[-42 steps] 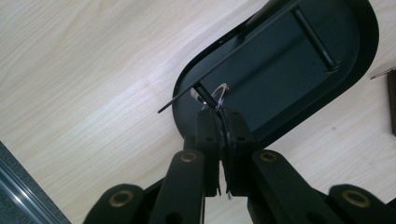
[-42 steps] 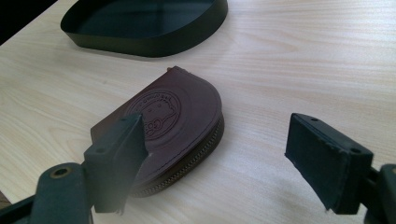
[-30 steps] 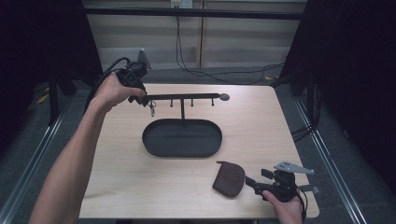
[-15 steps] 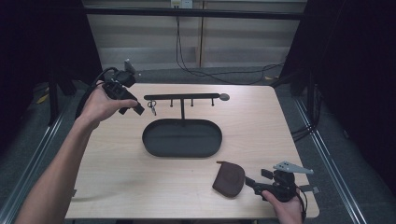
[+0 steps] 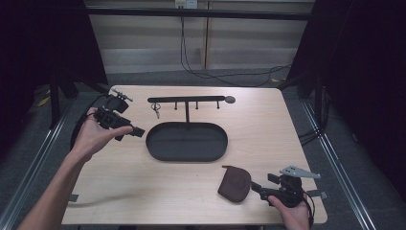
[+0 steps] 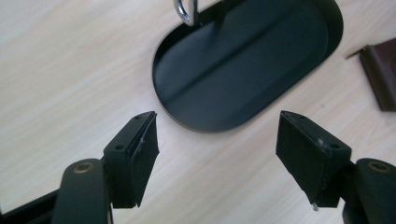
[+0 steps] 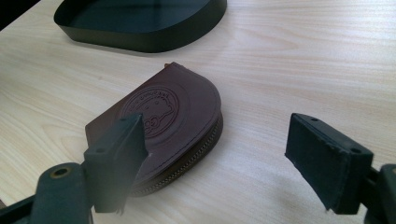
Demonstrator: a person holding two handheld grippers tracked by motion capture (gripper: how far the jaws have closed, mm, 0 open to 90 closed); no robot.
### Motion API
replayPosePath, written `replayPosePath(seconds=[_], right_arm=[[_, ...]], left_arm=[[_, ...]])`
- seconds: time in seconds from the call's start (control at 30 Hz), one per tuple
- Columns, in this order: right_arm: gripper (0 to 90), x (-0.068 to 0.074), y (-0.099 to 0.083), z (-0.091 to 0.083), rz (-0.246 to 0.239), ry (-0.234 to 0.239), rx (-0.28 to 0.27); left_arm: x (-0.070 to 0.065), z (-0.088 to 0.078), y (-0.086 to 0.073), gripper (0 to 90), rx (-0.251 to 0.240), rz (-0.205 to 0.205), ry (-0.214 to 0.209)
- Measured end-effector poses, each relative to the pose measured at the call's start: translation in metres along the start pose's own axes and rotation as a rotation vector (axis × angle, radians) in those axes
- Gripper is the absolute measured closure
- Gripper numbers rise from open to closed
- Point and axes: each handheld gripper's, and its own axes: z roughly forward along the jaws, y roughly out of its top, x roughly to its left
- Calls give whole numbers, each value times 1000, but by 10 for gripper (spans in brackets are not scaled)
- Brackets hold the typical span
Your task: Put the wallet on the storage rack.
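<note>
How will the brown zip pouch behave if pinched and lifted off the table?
The pouch looks like soft leather, so it will probably flex some. It lies flat and thin, so likely light and not apt to roll. Its smooth embossed face may slip; the zipper edge should grip better.

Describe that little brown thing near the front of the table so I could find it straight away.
Start at the black oval tray in the middle of the table. Nearer the person's side, just before the right gripper, lies a coin pouch. It is brown leather, half-round, with a stamped emblem and a zip along its curved edge.

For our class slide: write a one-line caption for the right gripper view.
Open right gripper poised over a brown zip pouch near a black tray.
</note>
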Motion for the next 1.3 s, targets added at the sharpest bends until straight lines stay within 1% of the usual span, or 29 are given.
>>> replayPosePath(seconds=[0.07, 0.1, 0.17, 0.2, 0.23, 0.27, 0.33, 0.37, 0.4, 0.43, 0.47, 0.53, 0.6, 0.63, 0.67, 0.7, 0.73, 0.77, 0.8, 0.83, 0.87, 0.93, 0.97, 1.0, 1.03, 1.13, 1.2, 1.23, 1.3], right_arm=[[196, 0, 0, 0, 1, 0, 1], [196, 0, 0, 0, 8, -2, 1], [196, -1, 0, 1, 9, -1, 0], [196, -1, 1, 1, 8, -1, 1], [196, -1, 1, 2, 6, -2, 5], [196, -1, 1, 2, 6, -2, 5], [196, 0, 1, 2, 6, -3, 4], [196, 0, 1, 1, 6, -3, 2], [196, 0, 1, 1, 6, -3, 2], [196, 0, 1, 1, 6, -3, 1], [196, 0, 1, 1, 6, -3, 1], [196, 0, 1, 1, 4, -1, 4], [196, 0, 0, 1, 1, -2, 4], [200, 0, 0, 0, 1, -3, 0], [202, 0, 0, 0, 1, -2, -1], [208, 0, 0, 0, 6, -1, -2], [208, 0, 0, 0, 6, -1, -2], [211, 0, 0, 0, 5, 0, -6], [212, 0, 0, 0, 5, 0, -5], [210, 1, 0, 0, 7, -1, -7], [210, 1, 0, 0, 7, -1, -7], [208, 1, 0, -1, 9, -4, -10], [201, 1, 0, -1, 11, -6, -11], [201, 1, 0, -1, 11, -6, -11], [198, 0, 1, -3, 16, 4, -13], [197, 0, 3, -6, 17, -3, -16], [192, -1, 4, -7, 19, 14, -3], [193, 0, 5, -8, 21, 18, 3], [189, 0, 6, -7, 15, 38, 33]], left_arm=[[-2, 3, -6, 296, 3, -2, 0], [-4, 4, -10, 289, -4, 14, -5], [-6, 4, -16, 283, -31, -7, -11], [-7, 4, -20, 273, -43, 3, -17], [-7, 4, -24, 212, -48, 10, -31], [-8, 4, -28, 212, -55, 7, -39], [-7, 6, -38, 202, -73, 6, -49], [-4, 10, -49, 181, -80, 2, -58], [-4, 10, -49, 184, -80, 2, -58], [-1, 14, -59, 189, -100, -16, -63], [-1, 14, -59, 189, -100, -16, -63], [1, 17, -69, 187, -115, -20, -69], [-2, 19, -78, 190, -142, -30, -61], [-5, 20, -83, 194, -149, -31, -49], [-7, 22, -88, 188, -150, -31, -50], [-9, 24, -98, 181, -160, -36, -52], [-9, 24, -98, 178, -160, -36, -52], [-10, 26, -104, 178, -163, -35, -54], [-11, 27, -109, 172, -176, -43, -52], [-12, 29, -120, 170, -197, -49, -28], [-12, 29, -120, 170, -197, -49, -28], [-14, 30, -131, 171, -220, -57, 3], [-16, 30, -136, 178, -222, -52, 22], [-19, 30, -141, 178, -219, -37, 48], [-20, 30, -145, 181, -222, -31, 64], [-23, 32, -160, 182, -236, -50, 73], [-25, 33, -167, 176, -247, -60, 85], [-25, 35, -171, 178, -248, -61, 69], [-26, 35, -178, 181, -269, -81, 53]])
